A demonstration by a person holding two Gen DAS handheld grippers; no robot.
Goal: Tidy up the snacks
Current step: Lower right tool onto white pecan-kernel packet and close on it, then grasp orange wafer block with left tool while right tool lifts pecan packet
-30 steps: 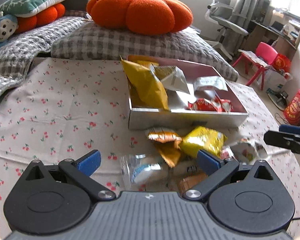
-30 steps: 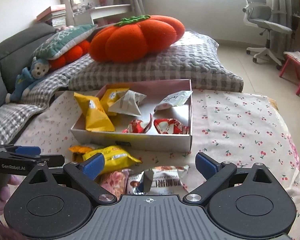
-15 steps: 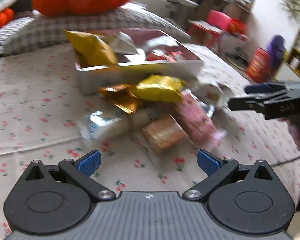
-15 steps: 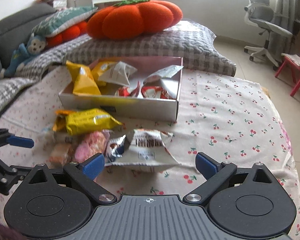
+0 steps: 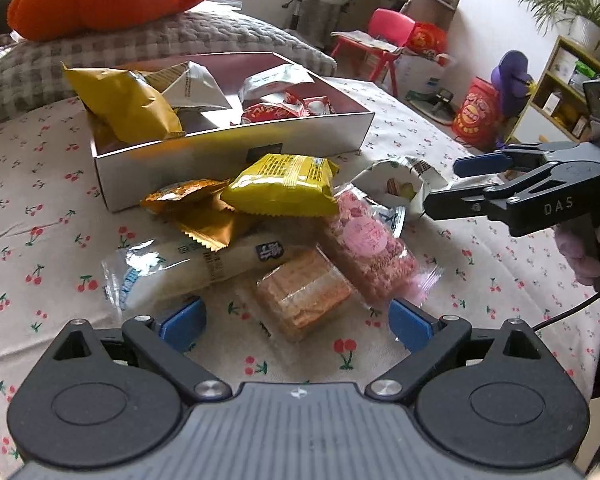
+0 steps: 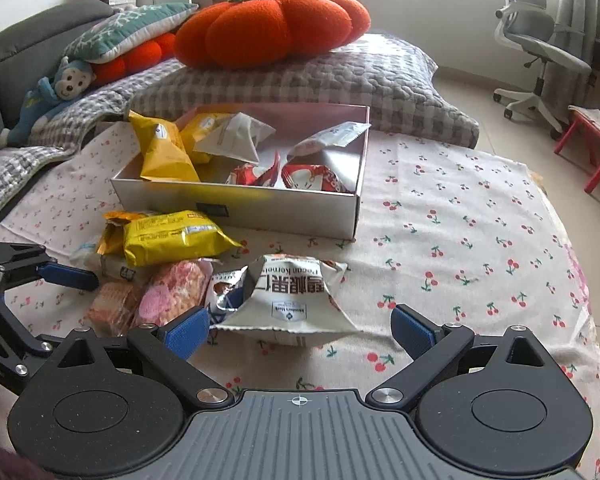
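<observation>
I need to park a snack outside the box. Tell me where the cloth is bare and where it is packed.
Bare cloth lies right of the box, out to the table edge, and also left of the box. In front of the box it is packed: yellow pack, pink bar, wafer and white bag touch or overlap. Both grippers, left and right, hover open there.

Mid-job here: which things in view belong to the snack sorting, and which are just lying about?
Job:
box
yellow packet
orange-gold packet
white roll
wafer pack
pink bar
white nut bag
left tool, right tool, both open

Lying about:
pumpkin cushion
monkey toy
office chair
red chair
</observation>
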